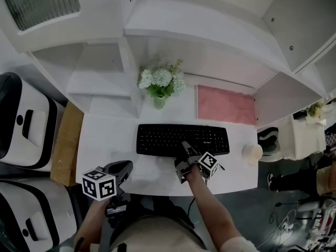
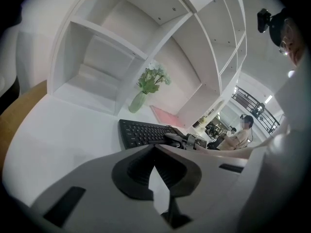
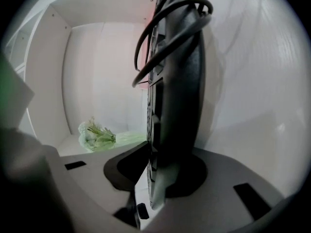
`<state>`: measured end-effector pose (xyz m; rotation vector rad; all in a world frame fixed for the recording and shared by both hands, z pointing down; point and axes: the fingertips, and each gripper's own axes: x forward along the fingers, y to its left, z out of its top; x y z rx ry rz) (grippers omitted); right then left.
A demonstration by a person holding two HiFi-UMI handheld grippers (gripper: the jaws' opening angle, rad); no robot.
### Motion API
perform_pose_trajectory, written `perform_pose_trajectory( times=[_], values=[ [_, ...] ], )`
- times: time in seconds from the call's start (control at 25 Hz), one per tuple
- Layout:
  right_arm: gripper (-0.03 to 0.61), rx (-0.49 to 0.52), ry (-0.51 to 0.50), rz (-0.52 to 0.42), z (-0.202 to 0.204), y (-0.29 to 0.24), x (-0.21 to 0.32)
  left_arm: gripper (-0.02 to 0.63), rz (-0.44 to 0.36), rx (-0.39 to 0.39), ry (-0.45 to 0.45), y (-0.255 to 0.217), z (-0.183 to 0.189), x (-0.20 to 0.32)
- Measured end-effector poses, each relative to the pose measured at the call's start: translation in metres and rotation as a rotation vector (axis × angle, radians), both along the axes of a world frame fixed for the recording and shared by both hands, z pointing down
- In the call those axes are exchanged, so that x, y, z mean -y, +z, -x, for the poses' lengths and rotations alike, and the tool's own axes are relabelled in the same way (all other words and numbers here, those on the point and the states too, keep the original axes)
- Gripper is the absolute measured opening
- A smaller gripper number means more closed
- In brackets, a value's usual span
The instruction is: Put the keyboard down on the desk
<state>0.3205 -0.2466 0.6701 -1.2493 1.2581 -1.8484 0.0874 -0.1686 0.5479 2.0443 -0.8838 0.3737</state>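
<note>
On the white counter (image 1: 105, 135): a flat black plastic keyboard (image 1: 157, 138) lies lengthwise across the middle, keys up, its long sides parallel to the front edge.
Right hand-held gripper (image 1: 185, 146): closed on the keyboard's near long edge, right of centre, with one pad on the key side and the other against the base; it points in from the front, tilted downward.
Left hand-held gripper (image 1: 125, 167): jaws shut with nothing between them; it hovers over bare counter near the front edge, left of the right hand-held gripper and apart from the keyboard.
Keyboard cable: a black cord (image 3: 167, 18) loops beyond the gripped edge in the right gripper view.
Behind the keyboard: a pale green glass vase of white flowers (image 1: 160, 85) stands near the back, left of centre; a pink rectangular mat (image 1: 226, 105) lies flat to its right.
Right end: a white round cup (image 1: 252, 153) stands upright just beyond the keyboard's right end, not touching it.
Left side: a brown wooden board (image 1: 67, 143) lies beside the counter's left edge.
Above: white open shelving (image 1: 210, 30) rises over the back of the counter.
</note>
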Motion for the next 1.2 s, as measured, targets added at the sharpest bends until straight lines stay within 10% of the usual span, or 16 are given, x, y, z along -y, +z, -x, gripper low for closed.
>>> perform_pose_trajectory(
  times=[0.28, 0.48, 1.2],
  values=[
    [0.132, -0.046, -0.063, 0.046, 0.001, 0.004, -0.007, 0.014, 0.006, 0.008, 0.026, 0.006, 0.001, -0.015],
    [0.29, 0.021, -0.062, 0.023, 0.01, -0.006, -0.007, 0.014, 0.004, 0.031, 0.07, 0.012, -0.001, -0.024],
    [0.324, 0.007, -0.424, 0.211, 0.048, -0.004, -0.031, 0.014, 0.013, 0.086, 0.268, 0.055, -0.087, 0.011]
  ],
)
